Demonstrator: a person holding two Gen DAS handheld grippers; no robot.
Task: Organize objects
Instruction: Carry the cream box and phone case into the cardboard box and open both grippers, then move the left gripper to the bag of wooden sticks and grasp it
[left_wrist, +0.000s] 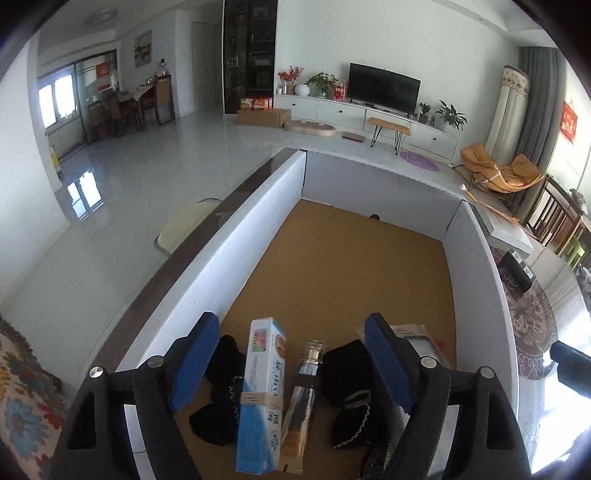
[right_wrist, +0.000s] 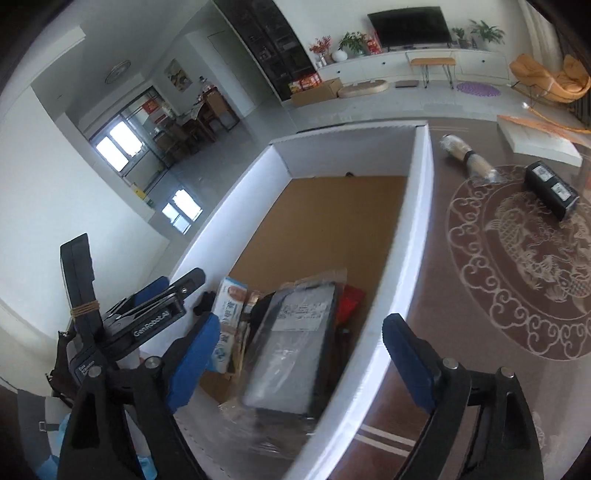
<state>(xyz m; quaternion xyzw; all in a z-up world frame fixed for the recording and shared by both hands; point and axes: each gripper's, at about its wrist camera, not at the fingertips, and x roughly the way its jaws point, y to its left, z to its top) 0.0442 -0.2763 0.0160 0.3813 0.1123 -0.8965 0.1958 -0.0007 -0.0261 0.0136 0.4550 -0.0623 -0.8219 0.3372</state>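
A white-walled box (left_wrist: 258, 206) with a brown cardboard floor holds things at its near end. Among them are a long blue-and-white carton (left_wrist: 262, 387), a clear bag of sticks (left_wrist: 304, 391) and black cloth pieces (left_wrist: 351, 373). My left gripper (left_wrist: 291, 362) hangs open above these, its blue pads touching nothing. In the right wrist view a grey plastic-wrapped package (right_wrist: 291, 343) lies in the box (right_wrist: 417, 236) beside the carton (right_wrist: 231, 306). My right gripper (right_wrist: 301, 360) stands open over the package and the box's right wall. The left gripper (right_wrist: 173, 284) shows at the left.
The brown table (right_wrist: 480, 295) with a pale fish ornament carries a plastic-wrapped bundle (right_wrist: 467, 157), a black box (right_wrist: 552, 192) and a flat white box (right_wrist: 539, 142). A red item (right_wrist: 351, 299) lies by the package. The box's far half shows bare cardboard.
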